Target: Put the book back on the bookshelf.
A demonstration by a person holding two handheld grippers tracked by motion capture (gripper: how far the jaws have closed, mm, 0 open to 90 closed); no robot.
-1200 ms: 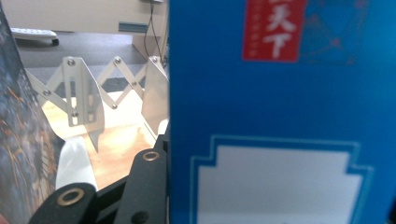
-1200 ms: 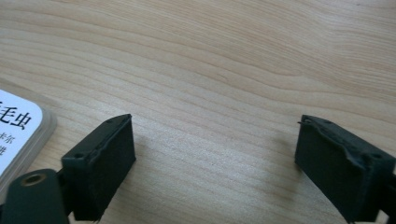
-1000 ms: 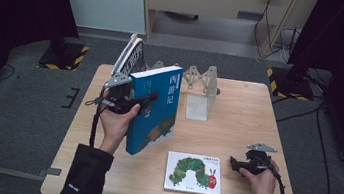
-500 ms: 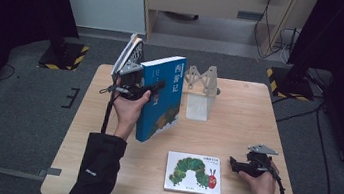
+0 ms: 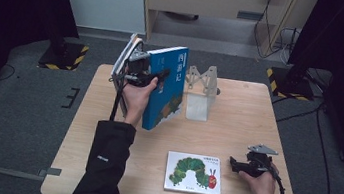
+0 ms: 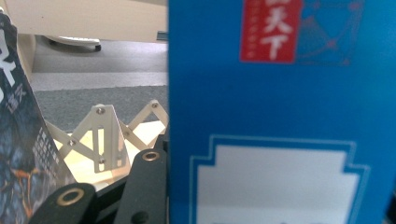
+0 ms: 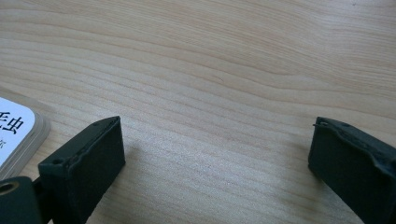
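Left to right:

Dark book (image 5: pixel 126 55) stands at the far left edge of the table (image 5: pixel 237 121), leaning; its cover edge shows at left in the left gripper view (image 6: pixel 18 140)

Left gripper (image 5: pixel 148 76) pinches the blue book (image 5: pixel 168 89), jaws clamped on the book's thickness, no change in grip over the last second. The book is upright and lifted off the table. Since a second ago the hand has carried it away from the person toward the far side, and it now sits just beside the dark book and left of the rack (image 5: pixel 201 88). In the left gripper view the blue cover (image 6: pixel 280 116) is right up against the lens, with the rack's white lattice (image 6: pixel 105 135) behind

My read: this is the carry step, shelving the blue book next to the dark one or into the rack. Still needs lowering and a release; risk is nudging the leaning dark book on the way down

Caterpillar book (image 5: pixel 194 173) lies flat near the front edge, untouched, likely next

Right gripper (image 5: pixel 239 165) rests on the table just right of it, hasn't moved, jaws spread with bare wood between them (image 7: pixel 215 154)
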